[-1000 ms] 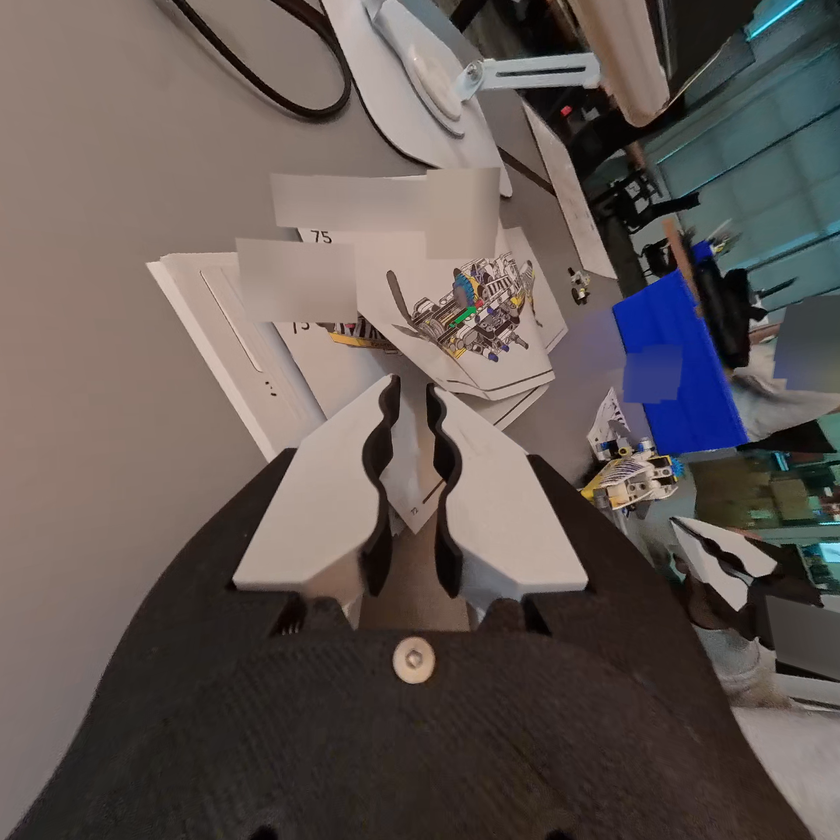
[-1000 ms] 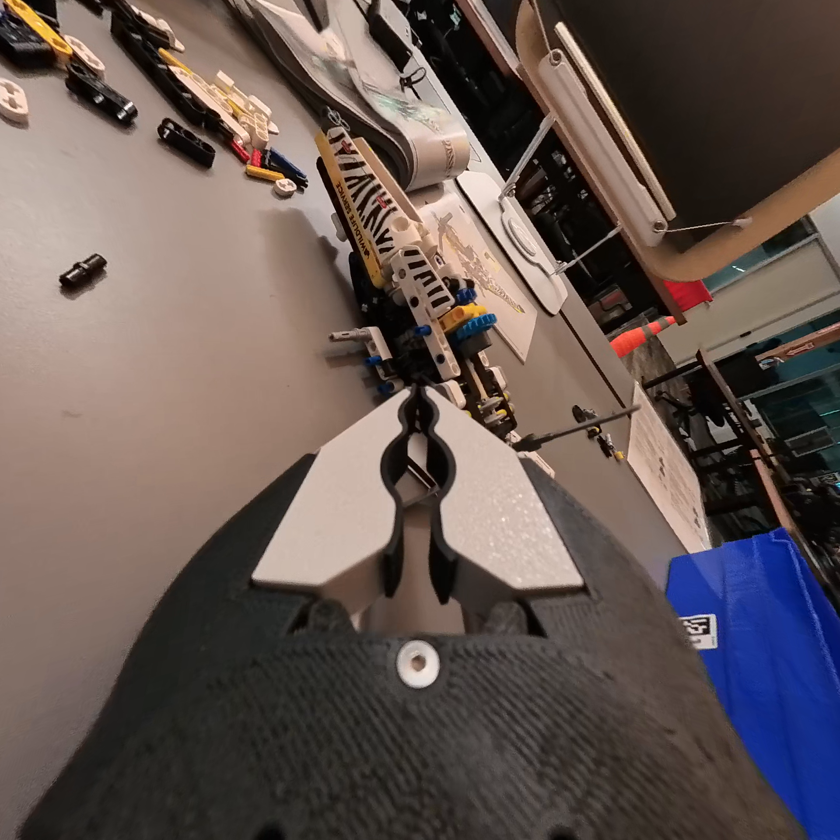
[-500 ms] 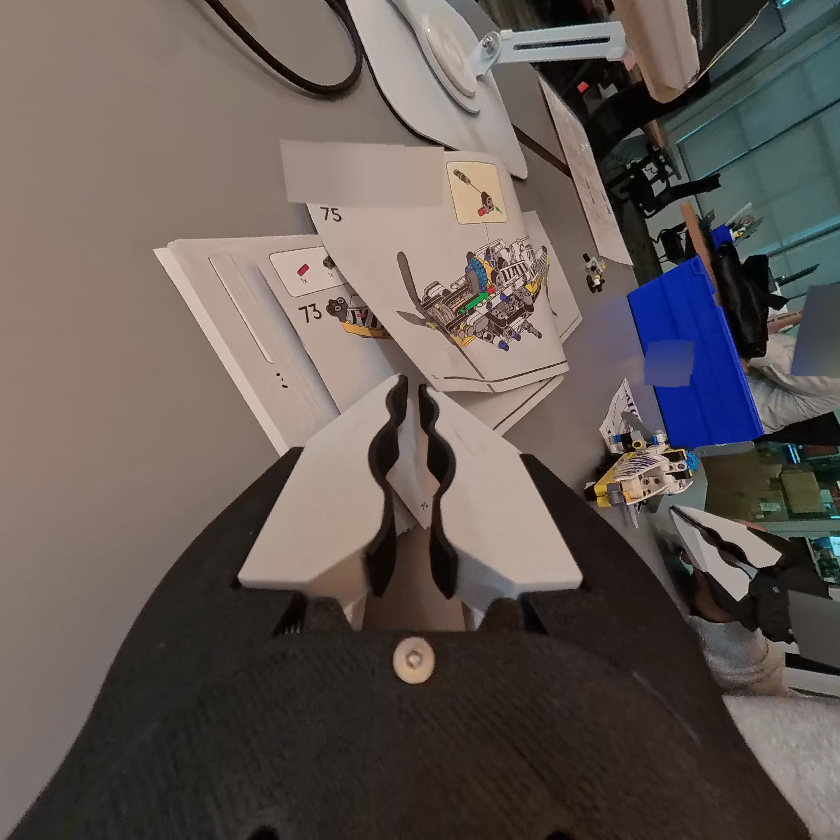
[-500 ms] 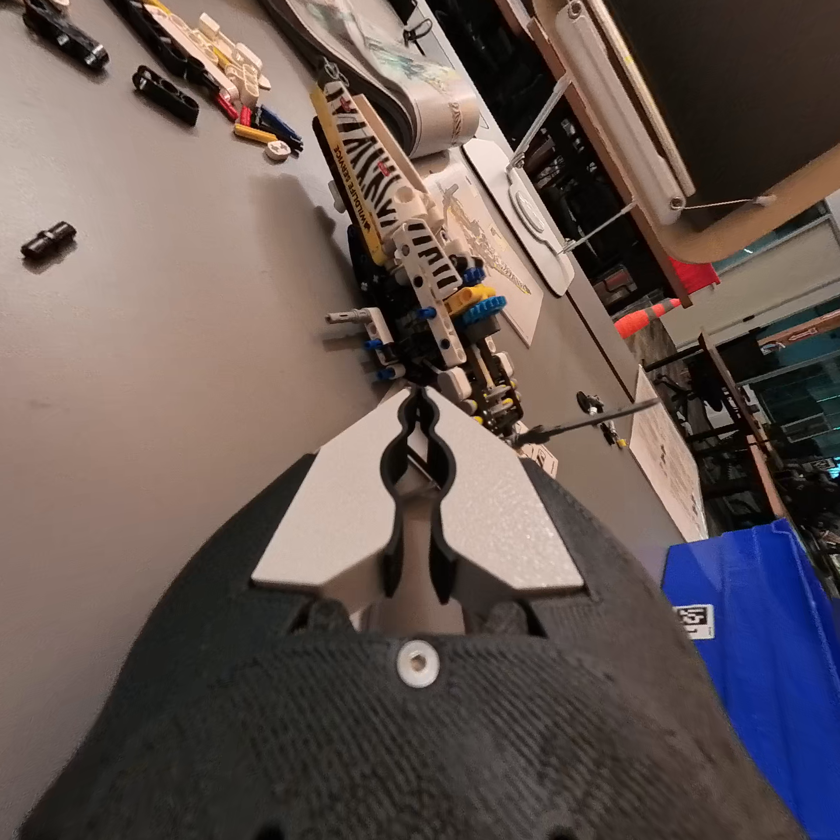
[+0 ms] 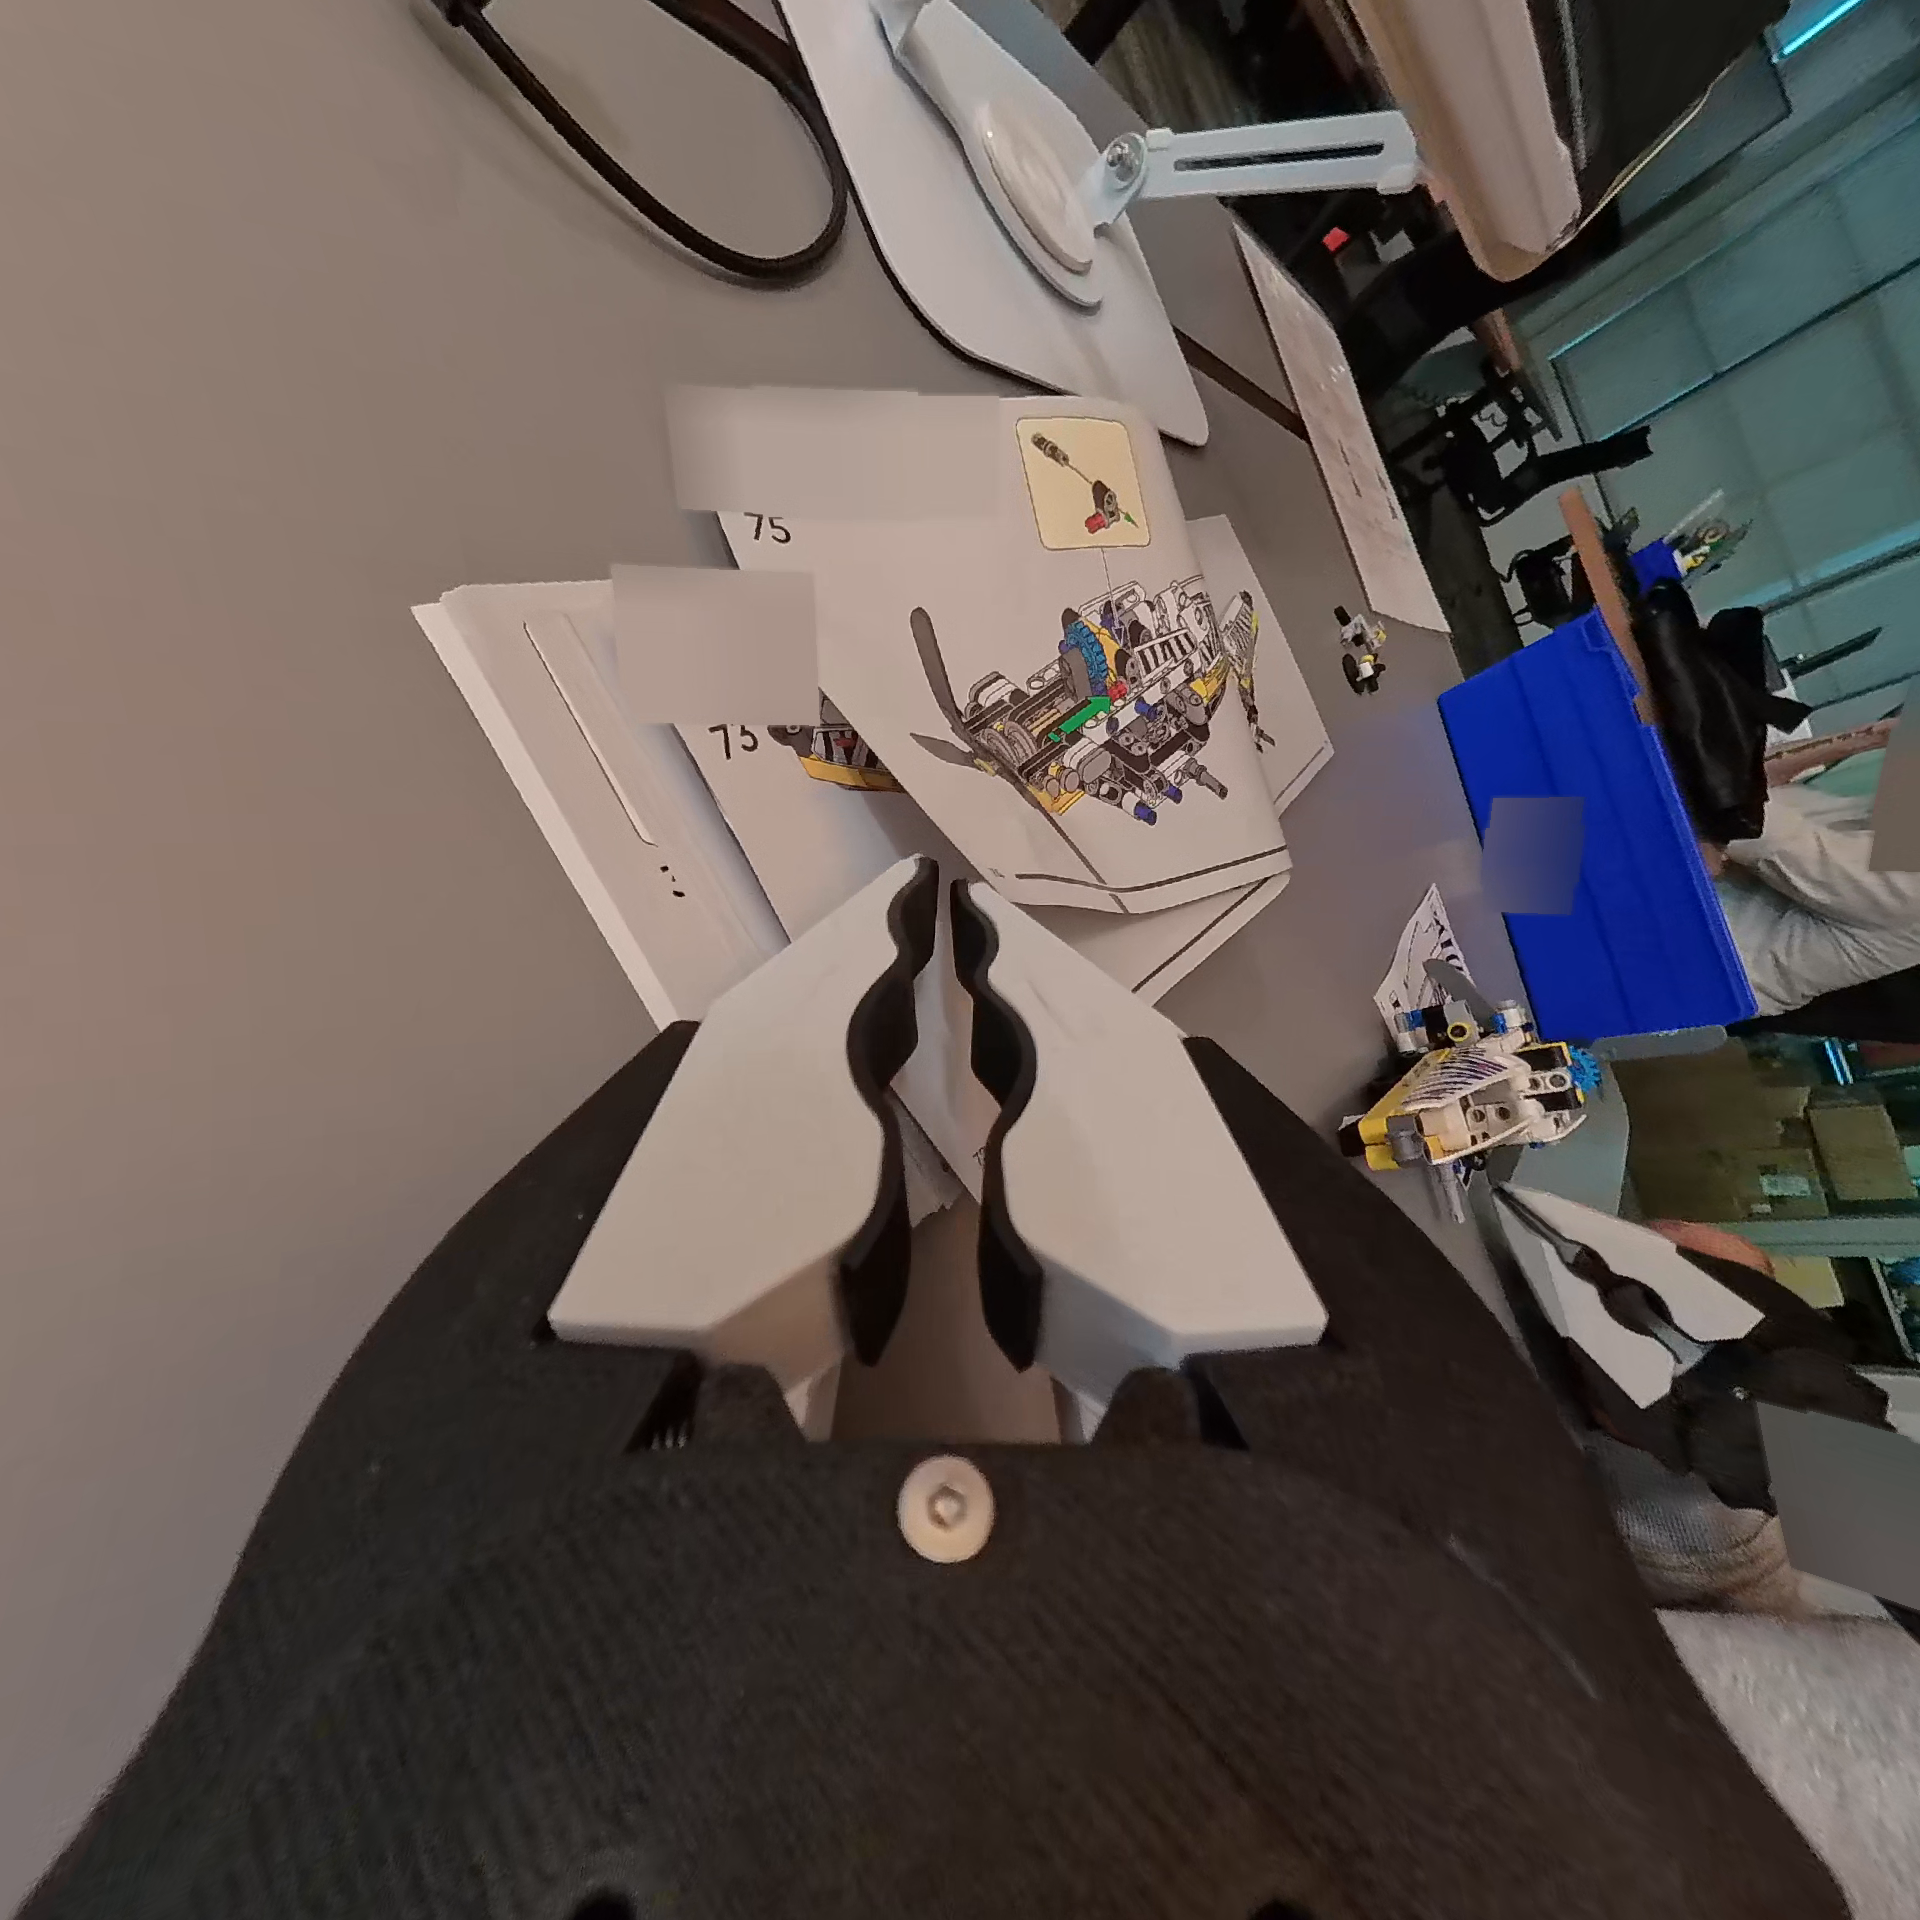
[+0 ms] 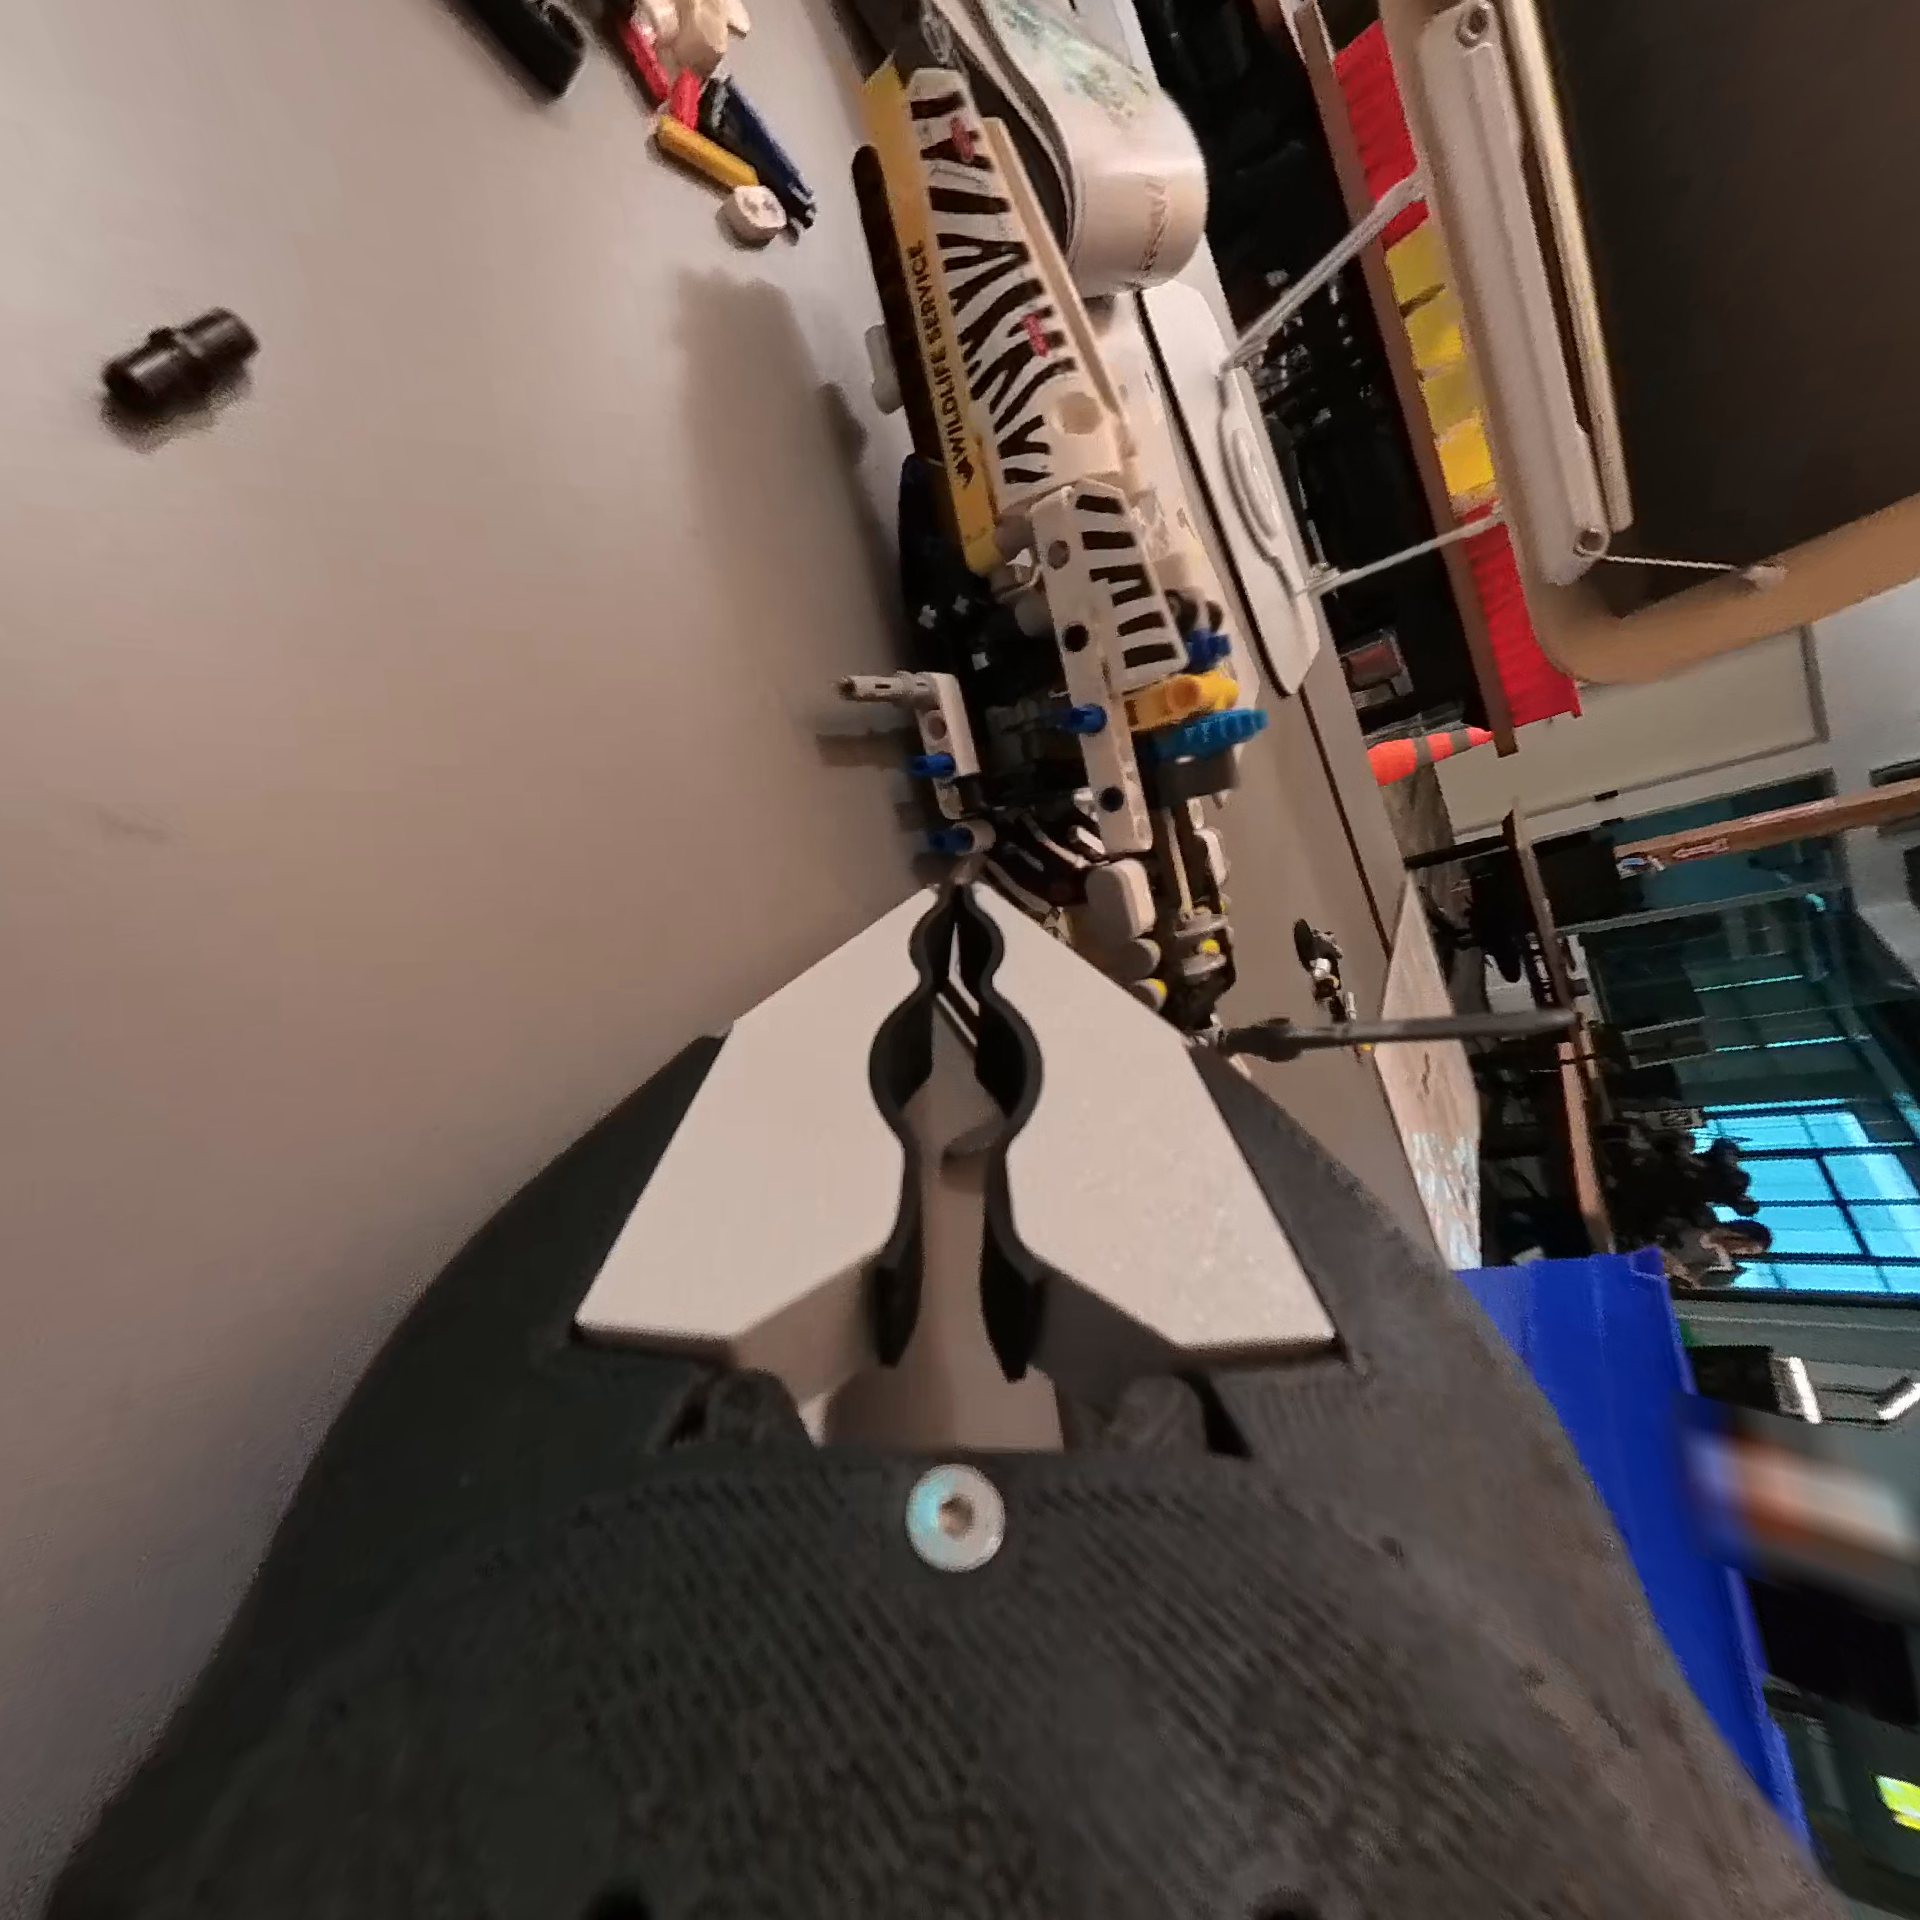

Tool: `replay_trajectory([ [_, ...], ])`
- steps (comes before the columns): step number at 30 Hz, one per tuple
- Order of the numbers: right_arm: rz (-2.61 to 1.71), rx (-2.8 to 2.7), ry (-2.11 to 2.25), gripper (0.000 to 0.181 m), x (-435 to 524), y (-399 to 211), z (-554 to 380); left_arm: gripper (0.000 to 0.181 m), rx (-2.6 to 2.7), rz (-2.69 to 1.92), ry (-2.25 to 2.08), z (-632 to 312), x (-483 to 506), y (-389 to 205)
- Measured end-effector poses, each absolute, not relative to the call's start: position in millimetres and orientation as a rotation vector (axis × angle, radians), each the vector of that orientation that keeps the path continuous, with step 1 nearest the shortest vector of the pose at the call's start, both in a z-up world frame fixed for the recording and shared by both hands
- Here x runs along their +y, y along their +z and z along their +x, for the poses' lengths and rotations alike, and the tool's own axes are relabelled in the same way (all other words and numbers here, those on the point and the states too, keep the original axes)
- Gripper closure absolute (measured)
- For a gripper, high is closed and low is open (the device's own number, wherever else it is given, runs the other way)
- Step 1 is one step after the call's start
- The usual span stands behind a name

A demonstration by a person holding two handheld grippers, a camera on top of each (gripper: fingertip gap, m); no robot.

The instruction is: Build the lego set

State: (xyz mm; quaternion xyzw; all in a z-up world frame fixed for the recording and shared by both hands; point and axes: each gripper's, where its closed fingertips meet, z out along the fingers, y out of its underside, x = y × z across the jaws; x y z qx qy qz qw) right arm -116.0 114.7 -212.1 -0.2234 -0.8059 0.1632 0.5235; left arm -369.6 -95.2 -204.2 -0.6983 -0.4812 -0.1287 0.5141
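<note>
The open instruction booklet [image 5: 1039, 644] lies on the grey table. My left gripper [image 5: 935, 878] is shut on the near corner of one of its pages [image 5: 940, 1039], which runs up between the fingers. The part-built lego model [image 6: 1091, 582], white with black stripes and a yellow edge, stands on the table. My right gripper [image 6: 951, 899] is shut, its tips pinching a thin grey part at the model's near end. In the left wrist view the model [image 5: 1475, 1101] shows at the right, with the right gripper [image 5: 1512, 1205] just below it.
A blue bin [image 5: 1590, 831] stands right of the booklet, with a person [image 5: 1818, 904] beyond it. A white monitor stand base [image 5: 1018, 208] and a black cable [image 5: 675, 208] lie behind. Loose lego pieces [image 6: 717, 156] and a black pin [image 6: 182, 358] lie left of the model. There is about 35 cm between the tips of the two grippers. My right tips are roughly 11 cm from the black pin [image 6: 182, 358].
My left gripper's fingers have closed from open onto the page corner. My right gripper stays shut at the model, and its view has tilted and shifted a little.
</note>
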Motion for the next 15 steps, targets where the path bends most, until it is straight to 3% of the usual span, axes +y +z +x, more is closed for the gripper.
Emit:
replay_trajectory([
  [15,-0.494,-1.945,0.327,0.181,113.3,-217.9,-116.2,0.179,-1.164,-1.673,-0.327,-370.5,-95.2,-207.2],
])
